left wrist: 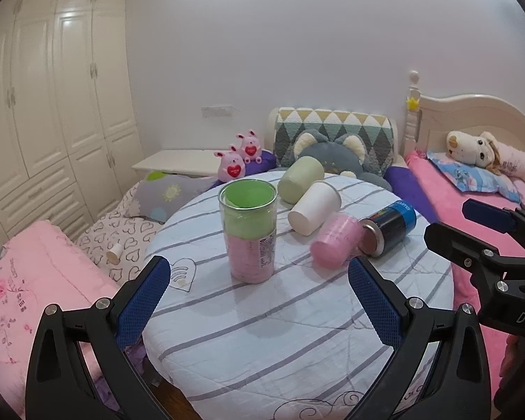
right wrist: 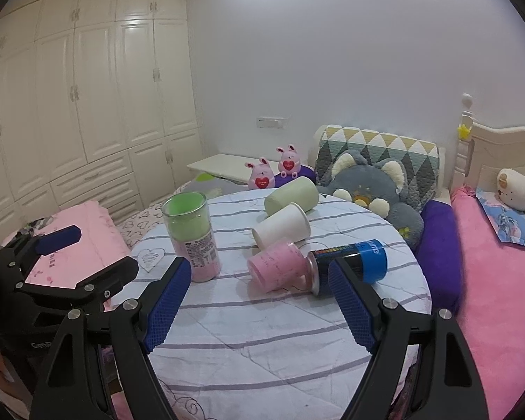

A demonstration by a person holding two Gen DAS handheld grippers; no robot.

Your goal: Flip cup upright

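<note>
A clear tumbler [left wrist: 249, 231] with green and pink inside stands upright on the round striped table [left wrist: 262, 343]. Three cups lie on their sides behind it: a pale green cup [left wrist: 299, 179], a white cup [left wrist: 313, 207] and a pink cup [left wrist: 336, 243]. A blue and black can [left wrist: 388, 226] lies beside the pink cup. My left gripper [left wrist: 259, 301] is open and empty, just in front of the tumbler [right wrist: 192, 236]. My right gripper [right wrist: 259, 302] is open and empty, in front of the pink cup [right wrist: 276, 268] and the can [right wrist: 348, 266].
Beds with pink bedding surround the table, with a grey cat plush [left wrist: 332, 155], two pink bunny toys [left wrist: 239, 159] and a dog plush [left wrist: 479, 148]. A white wardrobe [left wrist: 52, 105] fills the left wall. The right gripper's body [left wrist: 490, 266] shows at the left view's right edge.
</note>
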